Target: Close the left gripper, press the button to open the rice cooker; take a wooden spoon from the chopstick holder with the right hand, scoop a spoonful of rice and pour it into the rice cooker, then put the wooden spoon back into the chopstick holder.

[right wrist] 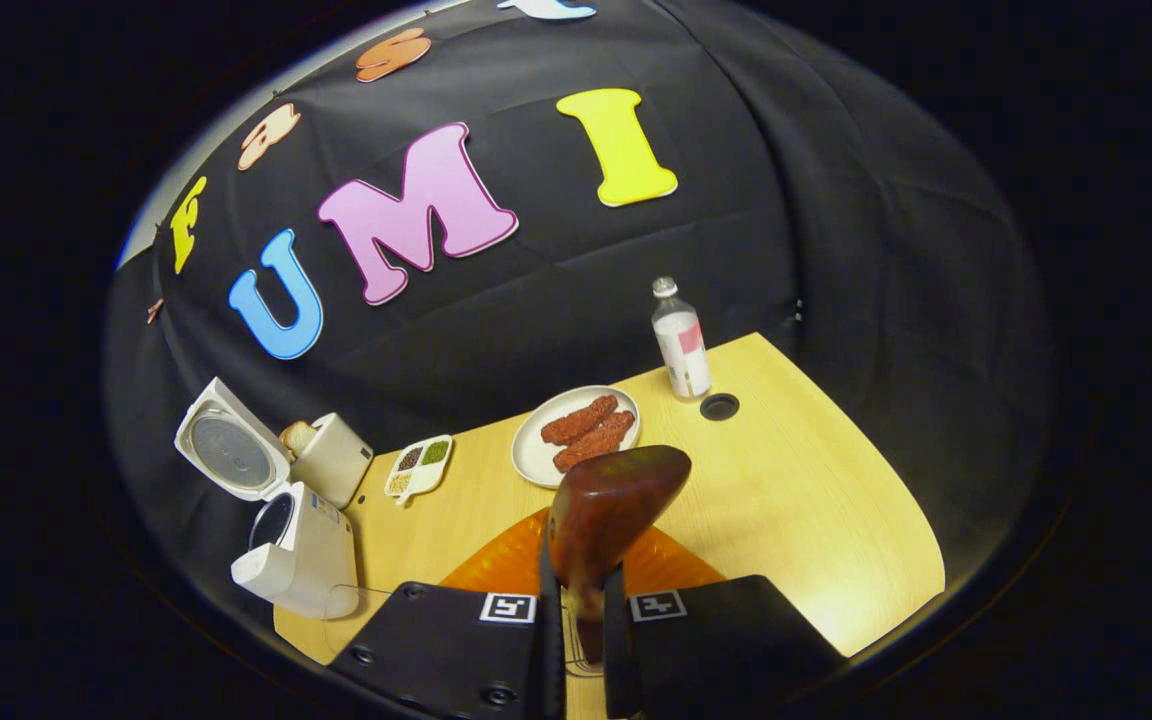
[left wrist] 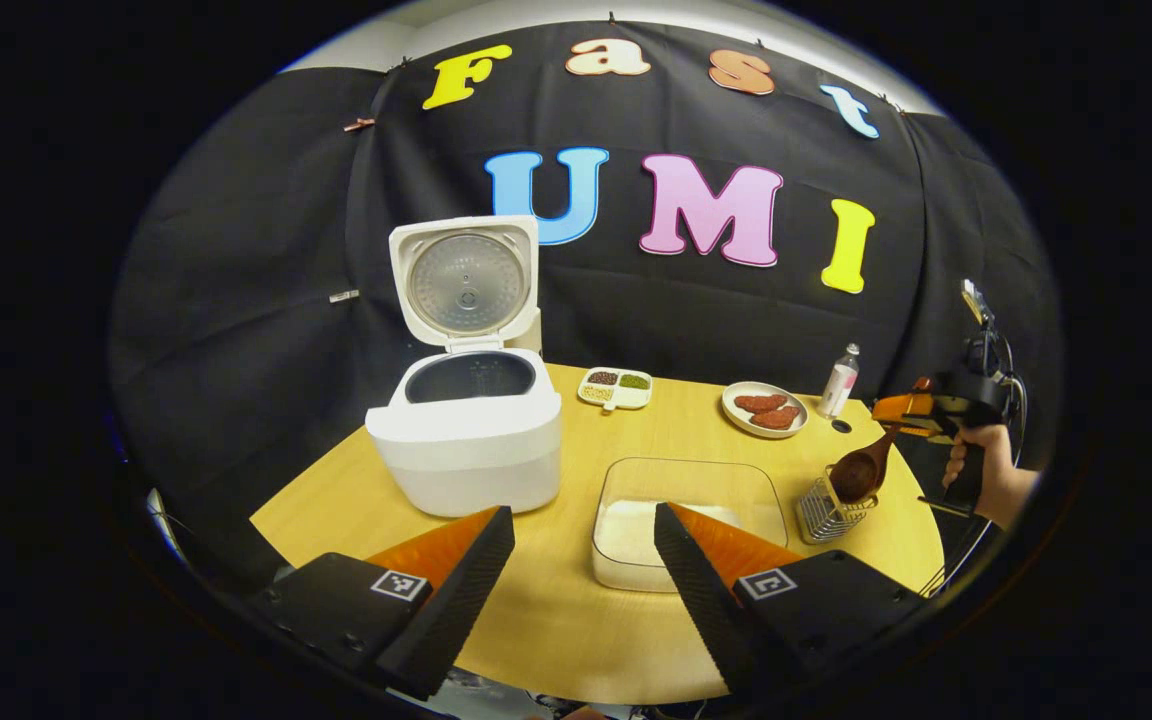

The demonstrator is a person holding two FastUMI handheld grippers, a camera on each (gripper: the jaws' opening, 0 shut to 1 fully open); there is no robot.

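Now one wooden spoon (right wrist: pixel 604 510) clamped in right tool (right wrist: pixel 584 640); one rice cooker (left wrist: pixel 466 440) open.

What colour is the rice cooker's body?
White. The rice cooker shows best in the left gripper view, standing with its lid up.

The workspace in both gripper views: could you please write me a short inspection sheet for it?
Surface: wooden table, round-edged.
Job's things: rice cooker with lid up; clear rice container; wire chopstick holder; wooden spoon, bowl end just above the holder.
Clutter: divided dish of grains, plate of red pieces, bottle.
Grippers: left gripper open, holding nothing; right gripper shut on the spoon's handle.
Cables: dark cable loop beside the hand.
Surroundings: black cloth wall.
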